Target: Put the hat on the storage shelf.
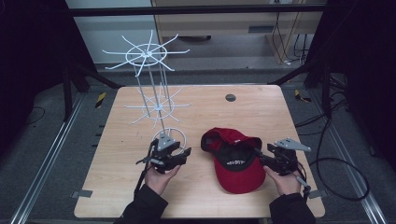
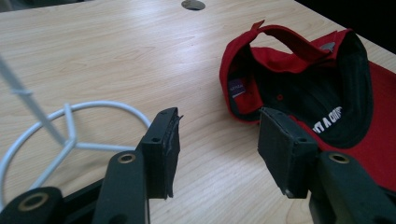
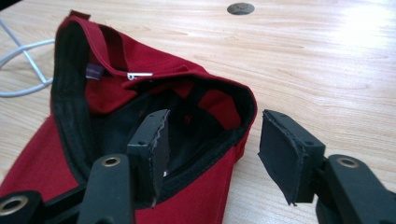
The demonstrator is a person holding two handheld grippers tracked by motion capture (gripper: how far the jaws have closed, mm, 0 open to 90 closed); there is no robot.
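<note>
A red baseball cap (image 1: pixel 238 163) is lying upside down on the wooden worktop (image 1: pixel 261 107), its brim pointing toward the person. The right gripper (image 3: pixel 212 149) is straddling the cap's rim with its jaws apart, one inside the crown and one outside. The left gripper (image 2: pixel 217 149) is hovering with jaws apart and empty, between the cap and the white wire rack (image 1: pixel 152 84).

A light wood bench (image 1: pixel 261 112) stands on a grey floor (image 1: pixel 44 140). It has a small round grey cap (image 1: pixel 230 97) near its far edge. Dark frame bars (image 1: pixel 196 10) stand around it. Black cables (image 1: pixel 336 154) lie on the floor at the right. Behind is a pale wall (image 1: pixel 107 32) and a wood cabinet (image 1: pixel 224 21). The room is dim.
</note>
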